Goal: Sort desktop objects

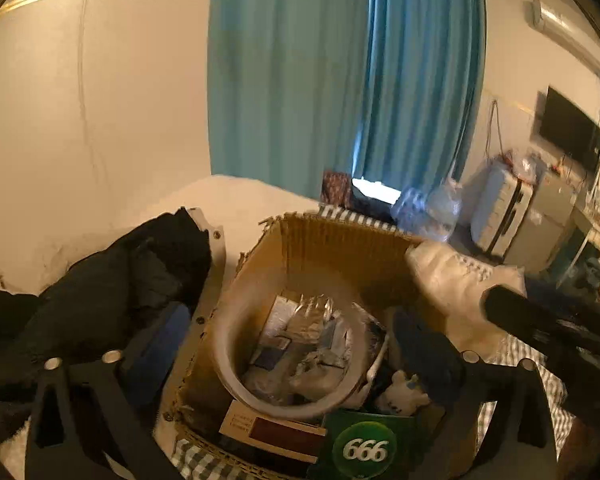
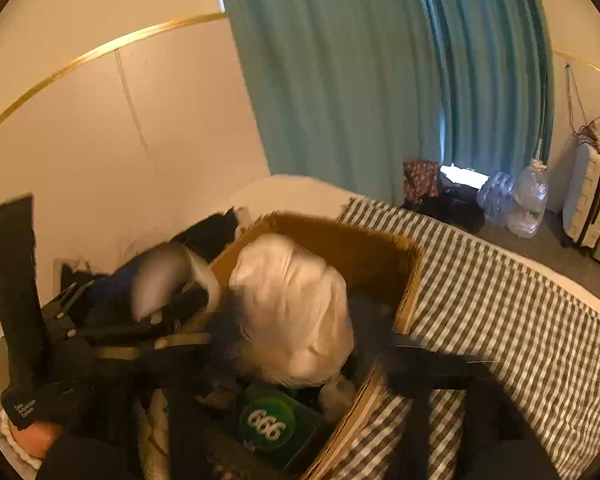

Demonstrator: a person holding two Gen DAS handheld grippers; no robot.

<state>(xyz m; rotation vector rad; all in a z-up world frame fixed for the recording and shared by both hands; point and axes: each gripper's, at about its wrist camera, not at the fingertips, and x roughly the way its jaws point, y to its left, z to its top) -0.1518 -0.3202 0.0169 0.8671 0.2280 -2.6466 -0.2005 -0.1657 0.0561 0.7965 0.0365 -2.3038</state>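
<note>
The cardboard box [image 1: 320, 248] sat at lower centre on the striped bed [image 2: 500, 300], holding a white roll of tape [image 1: 228, 344] and green "666" pack [image 1: 366, 446]. Both hand-held grippers, left [image 1: 284, 344] and right [image 2: 300, 328], gaped wide over it; a blurred white bundle [image 2: 292, 304] lay between the right's fingers, ungripped.

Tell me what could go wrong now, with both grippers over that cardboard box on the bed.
1. The white bundle sits high between the right gripper's open fingers; it might roll off the cardboard box.
2. The box already looks crowded: white bowl, green 666 pack, small figurine. More items could spill.
3. Left gripper hangs close to the bowl and may knock it.
</note>
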